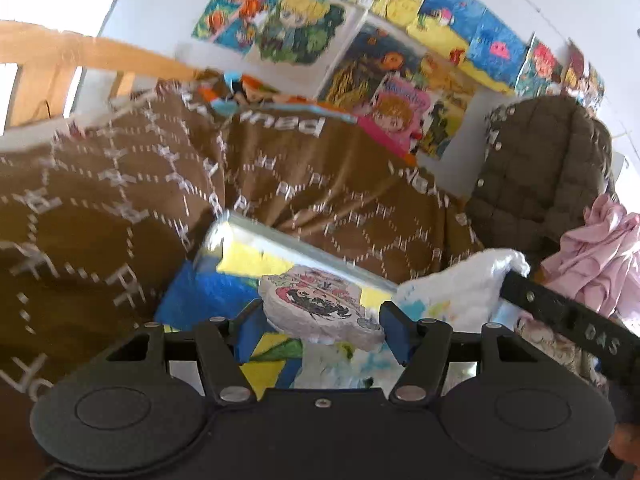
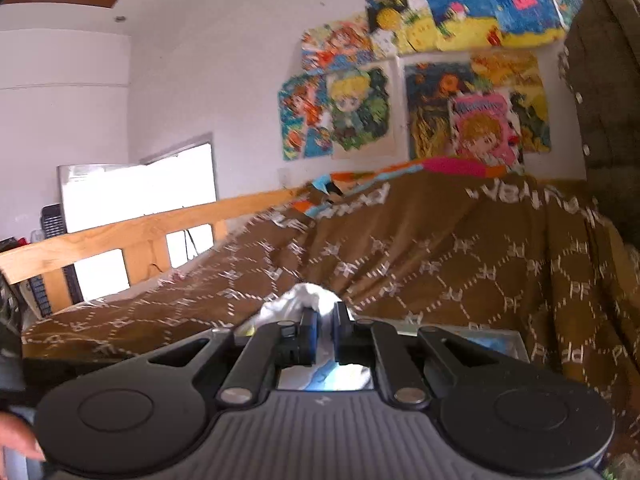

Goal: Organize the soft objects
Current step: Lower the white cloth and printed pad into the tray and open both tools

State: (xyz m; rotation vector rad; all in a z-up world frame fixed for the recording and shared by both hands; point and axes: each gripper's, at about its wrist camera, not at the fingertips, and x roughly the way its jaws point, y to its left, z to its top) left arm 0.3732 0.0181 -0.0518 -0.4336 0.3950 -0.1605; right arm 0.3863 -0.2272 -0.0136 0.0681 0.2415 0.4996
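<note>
Black plastic arms with round knobs fill the near edge of both views. On the left gripper (image 1: 322,326) the two blue pads sit wide apart, and a flat, fuzzy patch (image 1: 320,306) with a cartoon face lies between them. Its edges meet both pads, so the pads seem to hold it, though the picture is blurry there. Under the patch lies a soft rug (image 1: 208,296) in blue and yellow blocks, with a shiny see-through box edge just behind it. To the right, a white fluffy cloth (image 1: 460,280) is bunched up, and the right gripper's black finger reaches into it.

In the right wrist view, the right gripper (image 2: 325,322) has its pads almost shut, pinching a fold of the white fluffy cloth (image 2: 308,300), which puffs up just beyond the tips.

Farther off, a brown blanket (image 2: 460,256) with white dashed lines and letters drapes over a big heap. A wooden rail (image 2: 120,236) runs along the left. Bright, fuzzy cartoon pictures (image 2: 360,112) hang on the far white wall. A quilted dark jacket (image 1: 540,172) and a crumpled pink cloth (image 1: 600,256) sit on the right.
</note>
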